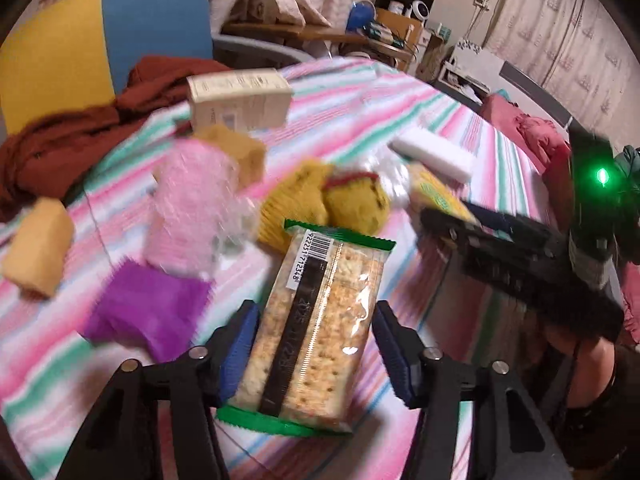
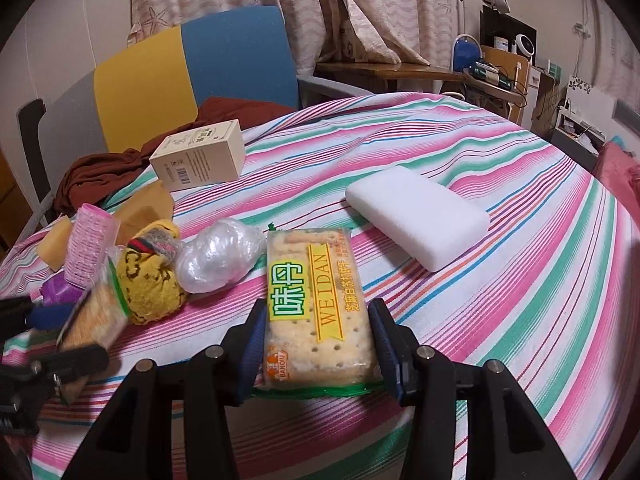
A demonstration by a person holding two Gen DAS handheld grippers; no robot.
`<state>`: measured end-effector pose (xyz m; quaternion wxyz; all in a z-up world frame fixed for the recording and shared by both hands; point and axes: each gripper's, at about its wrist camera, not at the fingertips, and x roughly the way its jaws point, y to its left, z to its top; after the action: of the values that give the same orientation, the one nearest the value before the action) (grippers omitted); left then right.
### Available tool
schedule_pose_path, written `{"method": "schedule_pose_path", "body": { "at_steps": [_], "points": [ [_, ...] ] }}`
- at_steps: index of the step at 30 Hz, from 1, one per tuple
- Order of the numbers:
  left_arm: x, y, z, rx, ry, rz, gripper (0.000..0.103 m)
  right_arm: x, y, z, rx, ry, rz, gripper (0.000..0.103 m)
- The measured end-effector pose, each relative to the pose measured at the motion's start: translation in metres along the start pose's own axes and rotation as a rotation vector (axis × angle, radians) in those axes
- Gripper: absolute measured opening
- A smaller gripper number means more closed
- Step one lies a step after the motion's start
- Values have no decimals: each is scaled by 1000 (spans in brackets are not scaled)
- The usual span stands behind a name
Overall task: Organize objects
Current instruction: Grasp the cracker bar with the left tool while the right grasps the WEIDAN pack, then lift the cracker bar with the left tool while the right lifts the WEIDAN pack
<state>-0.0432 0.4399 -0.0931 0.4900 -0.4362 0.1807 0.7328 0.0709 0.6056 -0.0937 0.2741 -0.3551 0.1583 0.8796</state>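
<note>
The left wrist view is blurred, so the pink roller and purple thing on the striped tablecloth are hard to make out. The left gripper brackets a cracker pack, its left pad touching; whether the right pad presses is unclear. The right gripper clamps a second cracker pack between both pads, its near end hidden below them.

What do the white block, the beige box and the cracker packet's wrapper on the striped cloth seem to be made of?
White block: probably foam sponge, matte, with soft rounded edges. Beige box: printed cardboard, matte, crisp folded corners. Cracker packet: thin clear plastic film, glossy, crackers visible through it.
</note>
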Motion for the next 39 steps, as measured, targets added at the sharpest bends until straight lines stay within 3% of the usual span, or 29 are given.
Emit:
{"method": "schedule_pose_path", "body": {
  "at_steps": [7, 12, 19, 26, 39],
  "points": [
    [-3, -22, -18, 81, -53, 116, 56, 0, 0, 0, -3, -1, -4, 51],
    [-9, -17, -27, 60, -81, 122, 50, 0, 2, 0, -12, -1, -16, 51],
    [-22, -17, -45, 32, -128, 173, 48, -2, 5, -1, -24, -4, -32, 50],
    [-35, -12, -59, -6, -157, 205, 47, -20, 0, -6, 22, -69, -50, 50],
    [-48, -15, -74, -27, -181, 213, 47, -48, 17, -33, 40, -55, 11, 50]
  ]
}}
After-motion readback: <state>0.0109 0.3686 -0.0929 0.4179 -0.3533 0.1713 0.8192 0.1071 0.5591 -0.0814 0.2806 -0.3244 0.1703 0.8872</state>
